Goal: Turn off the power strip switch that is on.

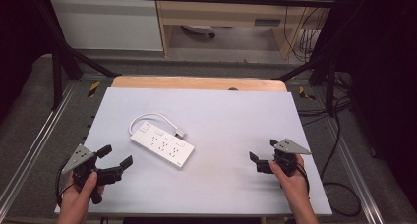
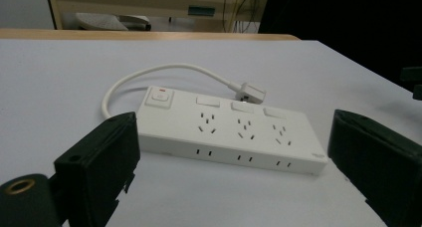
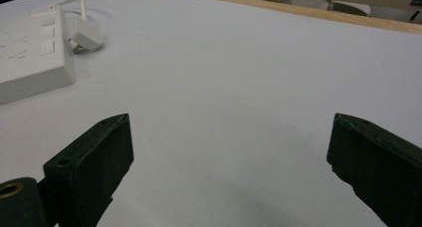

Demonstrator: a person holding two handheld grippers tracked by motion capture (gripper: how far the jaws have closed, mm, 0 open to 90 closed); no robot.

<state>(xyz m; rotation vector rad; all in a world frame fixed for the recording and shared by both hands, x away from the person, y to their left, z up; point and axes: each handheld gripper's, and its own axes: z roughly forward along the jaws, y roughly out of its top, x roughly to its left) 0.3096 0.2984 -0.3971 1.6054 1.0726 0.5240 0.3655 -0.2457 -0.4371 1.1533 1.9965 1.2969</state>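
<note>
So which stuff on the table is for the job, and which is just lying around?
For the job:
- white power strip, lying flat on the table
- its short cord and plug, curled beside it
- left gripper, open, aimed at the strip
- right gripper, open, off to the side

Just around:
- cables on the floor
- wooden furniture behind the table

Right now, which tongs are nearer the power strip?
Left. The left tongs sit just off the power strip at its near-left side, open toward it; the right tongs are well off to its right.
</note>
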